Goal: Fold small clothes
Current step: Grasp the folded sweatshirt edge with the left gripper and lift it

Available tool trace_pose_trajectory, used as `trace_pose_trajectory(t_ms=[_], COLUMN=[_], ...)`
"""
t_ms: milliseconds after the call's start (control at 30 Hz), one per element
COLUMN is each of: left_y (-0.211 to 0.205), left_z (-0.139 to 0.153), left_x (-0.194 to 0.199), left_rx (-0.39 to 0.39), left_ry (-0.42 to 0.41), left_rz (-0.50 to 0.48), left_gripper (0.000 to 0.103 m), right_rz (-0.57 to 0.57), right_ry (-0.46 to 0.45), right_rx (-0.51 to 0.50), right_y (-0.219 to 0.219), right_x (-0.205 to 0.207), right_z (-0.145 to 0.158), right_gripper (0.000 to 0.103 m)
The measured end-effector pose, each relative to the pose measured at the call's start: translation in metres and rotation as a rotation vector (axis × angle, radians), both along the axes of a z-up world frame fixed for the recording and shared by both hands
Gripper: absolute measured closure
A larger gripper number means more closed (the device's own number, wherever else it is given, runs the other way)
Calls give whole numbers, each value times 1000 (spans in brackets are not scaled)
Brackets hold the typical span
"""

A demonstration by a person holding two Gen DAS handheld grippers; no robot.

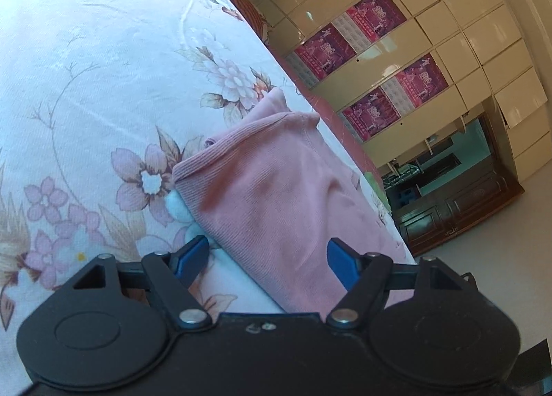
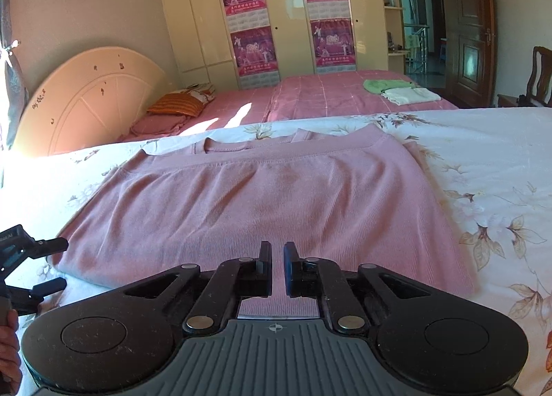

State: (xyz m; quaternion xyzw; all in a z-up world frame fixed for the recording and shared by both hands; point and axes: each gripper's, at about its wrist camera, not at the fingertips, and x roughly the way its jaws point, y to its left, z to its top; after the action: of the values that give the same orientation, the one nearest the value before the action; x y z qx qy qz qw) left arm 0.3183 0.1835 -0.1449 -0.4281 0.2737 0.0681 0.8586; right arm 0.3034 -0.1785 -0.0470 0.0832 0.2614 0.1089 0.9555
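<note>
Left tongs (image 1: 267, 258) gape wide over the pink top's (image 2: 262, 195) near-left edge; right tongs (image 2: 277, 268), nearly shut, hold nothing, so a one-sided lift could skew the fold.

Two handheld black plastic grippers with round pivot housings and silver rivets on their linkage arms: the left gripper (image 1: 269, 258) has blue fingertip pads (image 1: 193, 252), the right gripper (image 2: 277, 268) black fingers and a ribbed grey top plate.
</note>
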Motion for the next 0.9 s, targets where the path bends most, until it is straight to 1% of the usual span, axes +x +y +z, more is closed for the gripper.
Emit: trace_pose_trajectory(t_ms=[67, 167, 267, 367, 400, 467, 533, 567, 600, 633, 667, 700, 733, 767, 800, 833, 867, 900], left_y=[1, 4, 9, 11, 10, 6, 3, 2, 2, 6, 11, 20, 30, 37, 40, 40, 40, 40], left_z=[-2, -4, -6, -10, -11, -13, -15, -16, -16, -19, -23, -30, -40, -47, -48, -45, -43, -41], left_x=[4, 15, 24, 29, 28, 22, 14, 13, 14, 15, 17, 19, 23, 26, 32, 40, 43, 44], left_rx=[-8, -9, -32, -65, -75, -116, -182, -179, -156, -151, -169, -210, -267, -314, -324, -301, -292, -292], left_ry=[-20, -34, -50, -63, -71, -86, -107, -103, -91, -79, -77, -68, -54, -78, -85, -59, -52, -56], left_rz=[22, 23, 32, 61, 77, 128, 147, 140, 126, 121, 128, 146, 167, 164, 145, 122, 107, 98], left_gripper=[29, 29, 30, 35, 35, 35, 36, 41, 49, 54, 69, 89, 92, 91, 91, 91, 90, 84], right_rz=[8, 23, 34, 42, 45, 51, 59, 64, 69, 74, 81, 86, 93, 99, 104, 108, 112, 116], right_ry=[0, -7, -9, -2, -2, -1, 9, 6, 8, 14, 11, 5, -1, -4, -4, -4, -6, -7], right_rx=[18, 33, 41, 55, 60, 70, 82, 88, 86, 79, 75, 71, 70, 74, 79, 83, 86, 91], right_y=[4, 10, 14, 17, 18, 22, 27, 30, 33, 36, 39, 41, 43, 45, 46, 48, 50, 51], right_x=[8, 17, 24, 30, 32, 38, 45, 49, 52, 55, 57, 58, 60, 61, 64, 66, 69, 72], right_z=[1, 3, 3, 1, 1, -2, -6, -8, -9, -11, -11, -12, -12, -12, -12, -12, -12, -13], right_gripper=[95, 95, 95, 95, 95, 95, 95, 95, 95, 95, 95, 95, 95, 95, 95, 95, 95, 95])
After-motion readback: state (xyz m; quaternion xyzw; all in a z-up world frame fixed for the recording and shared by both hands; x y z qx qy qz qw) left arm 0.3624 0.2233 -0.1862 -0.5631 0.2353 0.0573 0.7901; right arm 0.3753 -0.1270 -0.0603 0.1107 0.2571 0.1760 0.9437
